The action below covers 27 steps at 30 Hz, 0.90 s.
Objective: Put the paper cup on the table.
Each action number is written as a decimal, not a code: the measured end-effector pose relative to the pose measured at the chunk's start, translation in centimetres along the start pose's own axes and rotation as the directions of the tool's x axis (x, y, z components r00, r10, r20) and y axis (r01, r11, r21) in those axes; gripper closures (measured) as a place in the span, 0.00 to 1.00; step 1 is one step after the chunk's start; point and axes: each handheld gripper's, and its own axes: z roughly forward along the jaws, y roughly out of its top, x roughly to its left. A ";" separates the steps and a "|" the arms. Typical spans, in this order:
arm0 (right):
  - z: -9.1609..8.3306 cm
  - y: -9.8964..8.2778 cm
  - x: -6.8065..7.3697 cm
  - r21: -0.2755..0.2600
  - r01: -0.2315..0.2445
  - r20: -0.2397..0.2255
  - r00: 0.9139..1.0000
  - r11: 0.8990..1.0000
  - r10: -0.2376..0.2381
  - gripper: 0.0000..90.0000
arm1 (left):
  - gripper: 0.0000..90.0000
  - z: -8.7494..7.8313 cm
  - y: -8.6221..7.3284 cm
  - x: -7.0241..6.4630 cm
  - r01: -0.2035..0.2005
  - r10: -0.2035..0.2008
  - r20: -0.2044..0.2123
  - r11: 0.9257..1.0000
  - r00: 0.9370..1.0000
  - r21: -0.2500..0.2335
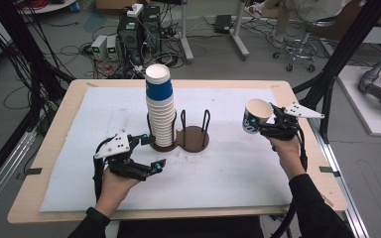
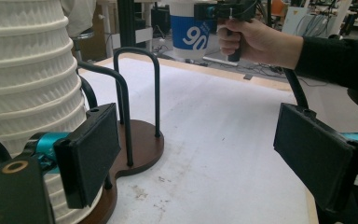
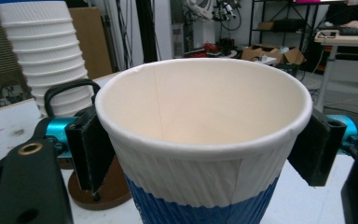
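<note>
High view: the right gripper [image 1: 262, 125] was clamped on a single paper cup [image 1: 256, 115], held upright above the table [image 1: 54, 134] near its right edge. Seen from the right gripper view, this cup [image 3: 200, 135] was empty, both pads pressing its ribbed wall. The left gripper [image 1: 152, 152] stood with jaws apart, holding nothing, beside the cup stack [image 1: 159, 106] nested in the wooden stand [image 1: 194, 139], whose second bay was empty.

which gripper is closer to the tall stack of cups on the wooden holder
Left. The left gripper sits open right beside the base of the cup stack, while the right gripper holds a single cup well off to the stack's right.
</note>
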 end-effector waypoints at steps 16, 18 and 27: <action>0.7 -0.6 -1.1 0.011 -0.032 0.059 0.998 0.999 0.031 0.23 | 0.16 0.3 -0.1 -0.1 -0.004 0.004 0.005 1.000 1.000 0.011; 0.9 -0.7 -1.2 0.016 -0.034 0.061 0.998 0.999 0.033 0.23 | 0.16 0.3 -0.1 -0.1 -0.002 0.002 0.006 1.000 1.000 0.014; 1.4 -1.2 -1.6 0.046 -0.058 0.103 0.993 0.997 0.053 0.23 | 0.16 0.4 -0.1 0.0 -0.006 0.006 0.011 1.000 1.000 0.016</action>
